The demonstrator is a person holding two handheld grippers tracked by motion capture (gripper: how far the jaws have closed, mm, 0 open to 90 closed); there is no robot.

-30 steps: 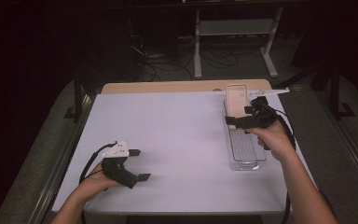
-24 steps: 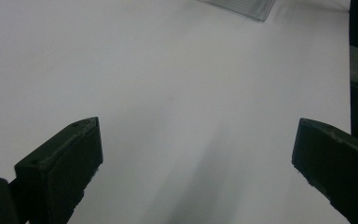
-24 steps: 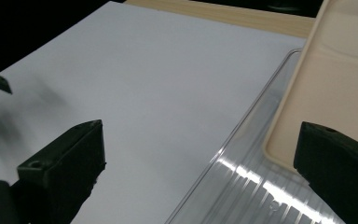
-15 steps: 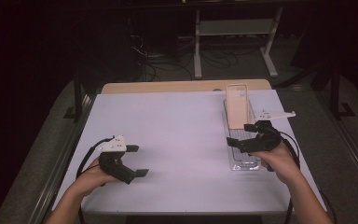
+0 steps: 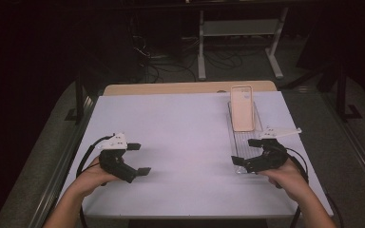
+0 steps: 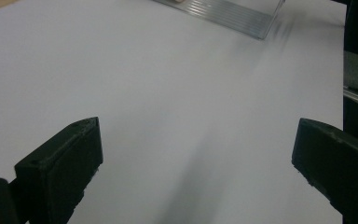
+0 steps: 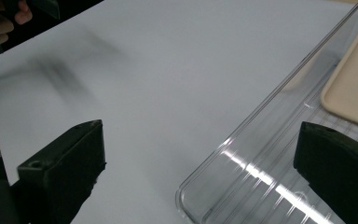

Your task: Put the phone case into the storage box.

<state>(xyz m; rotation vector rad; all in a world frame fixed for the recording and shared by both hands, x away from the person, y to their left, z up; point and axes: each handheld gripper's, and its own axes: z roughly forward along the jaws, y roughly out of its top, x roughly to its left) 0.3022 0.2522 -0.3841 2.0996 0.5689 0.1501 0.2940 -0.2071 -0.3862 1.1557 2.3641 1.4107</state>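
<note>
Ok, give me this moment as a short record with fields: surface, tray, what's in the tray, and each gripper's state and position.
surface: white table top
tray: clear plastic tray, long, at the table's right side
contents: beige flat slab lying in the tray's far end
left gripper: open, empty, over bare table at near left
right gripper: open, empty, at the tray's near end
loose item: small white piece right of the tray

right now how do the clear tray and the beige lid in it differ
The clear tray is see-through, ribbed and long; the beige lid is opaque, smooth and shorter. The tray lies flat on the white table cover, while the lid sits inside it, over its far end. Both are rectangles with rounded corners.
</note>
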